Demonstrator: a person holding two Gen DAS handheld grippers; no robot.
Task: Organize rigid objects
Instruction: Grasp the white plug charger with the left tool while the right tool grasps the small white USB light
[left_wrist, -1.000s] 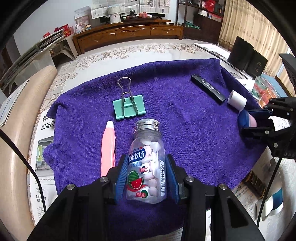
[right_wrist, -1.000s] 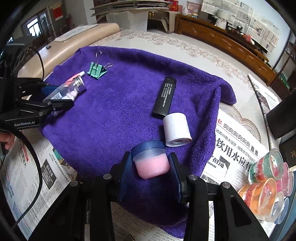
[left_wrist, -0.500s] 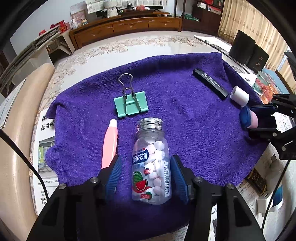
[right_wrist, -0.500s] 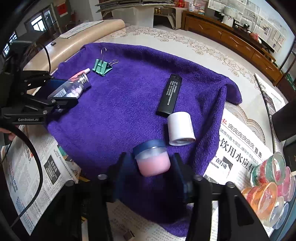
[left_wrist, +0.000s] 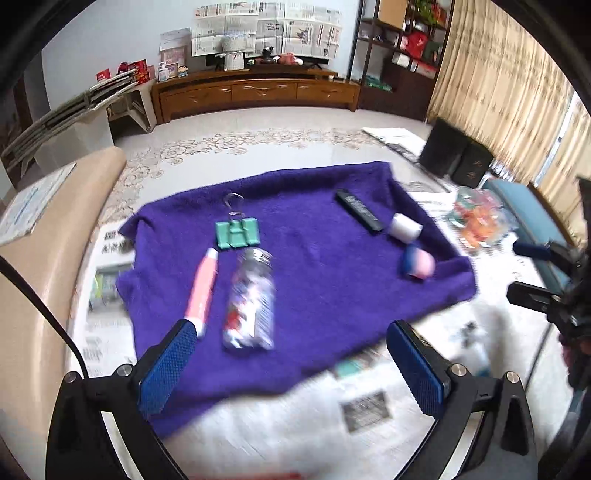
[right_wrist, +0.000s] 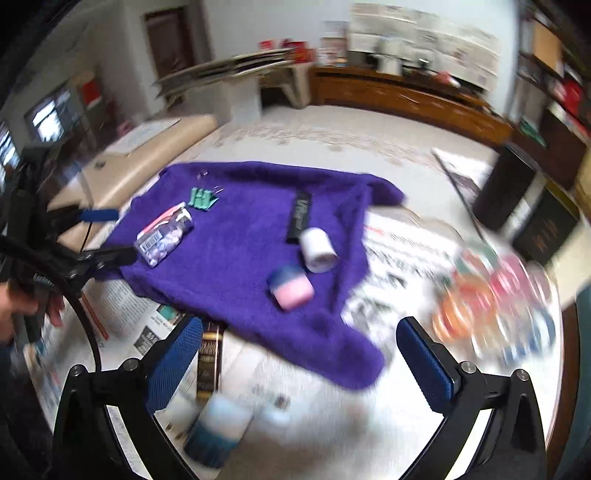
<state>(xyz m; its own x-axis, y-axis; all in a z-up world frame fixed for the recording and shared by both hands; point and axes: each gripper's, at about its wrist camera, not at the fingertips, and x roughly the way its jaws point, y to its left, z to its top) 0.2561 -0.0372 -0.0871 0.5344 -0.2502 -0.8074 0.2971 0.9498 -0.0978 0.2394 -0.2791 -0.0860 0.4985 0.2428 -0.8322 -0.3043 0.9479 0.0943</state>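
Both my grippers hang spread wide with nothing between the fingers: the left gripper (left_wrist: 291, 363) hovers over the near edge of the purple towel (left_wrist: 314, 266), the right gripper (right_wrist: 299, 360) off the towel's near right corner, above the newspaper-covered worktop (right_wrist: 314, 398). Both views are smeared by motion, so I read fine detail loosely.

Everything I care about lies on the towel. The mint bottle (left_wrist: 251, 299) lies on its side near the towel's front left, cap pointing away from me. Just to its left is the pink tube (left_wrist: 202, 288), parallel to it; I cannot tell if they touch. Beyond the two sits the green binder clip (left_wrist: 237, 233). Toward the towel's right edge lie the black bar (left_wrist: 357, 216), the white roll (left_wrist: 404, 228) just beside its near end, and the pink jar (left_wrist: 417, 261) with its blue lid, on its side nearest the front right corner.

I judge the bottle to be light, hard plastic, smooth and prone to roll; I would close across its body, mid-length, not on the cap. The jar looks stiff and stubby, and also likely to roll; grip across its wall. The roll may crush a little, so a gentle squeeze. The clip is flat; take the body, not the wire handles.
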